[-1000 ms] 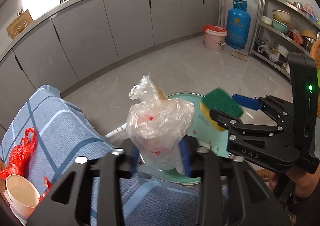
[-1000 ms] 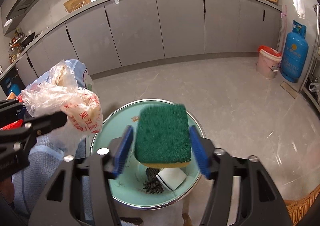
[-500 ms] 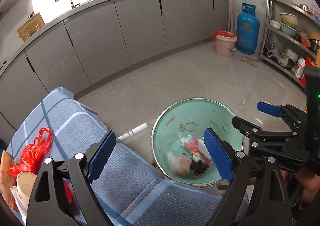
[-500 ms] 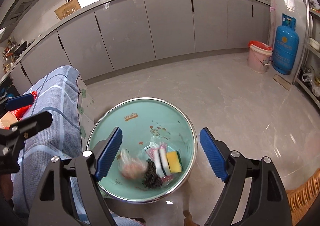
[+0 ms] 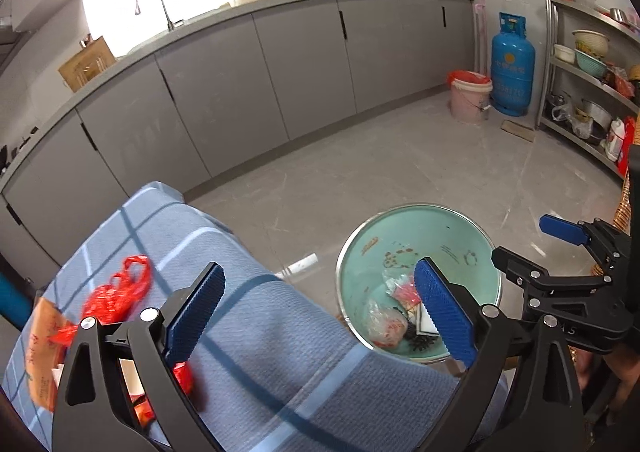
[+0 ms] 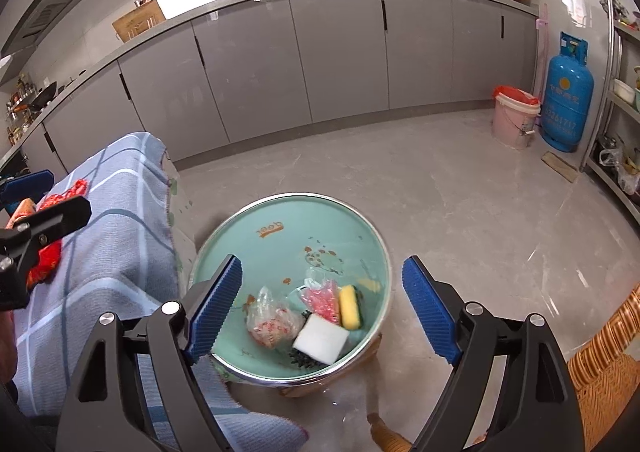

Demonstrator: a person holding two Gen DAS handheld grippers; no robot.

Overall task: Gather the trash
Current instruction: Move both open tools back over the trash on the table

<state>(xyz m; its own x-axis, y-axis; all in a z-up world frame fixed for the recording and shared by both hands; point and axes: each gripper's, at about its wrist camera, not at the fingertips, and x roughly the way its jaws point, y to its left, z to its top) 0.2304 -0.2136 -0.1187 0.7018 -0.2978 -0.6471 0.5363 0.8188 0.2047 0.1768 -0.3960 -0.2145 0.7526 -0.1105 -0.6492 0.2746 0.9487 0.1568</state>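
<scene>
A teal metal basin sits low beside the table and also shows in the left wrist view. In it lie a clear plastic bag, a yellow-green sponge, a white block, a pink wrapper and dark scraps. My right gripper is open and empty above the basin. My left gripper is open and empty over the table edge. A red plastic bag and an orange wrapper lie on the blue checked tablecloth.
Grey cabinets curve along the back under a counter with a sink. A pink bucket and a blue gas cylinder stand at the right by a metal shelf rack. A wicker seat is at lower right.
Both grippers opened. The left one dropped the clear plastic bag and the right one dropped the sponge into the basin. The left gripper then swung left over the table.
</scene>
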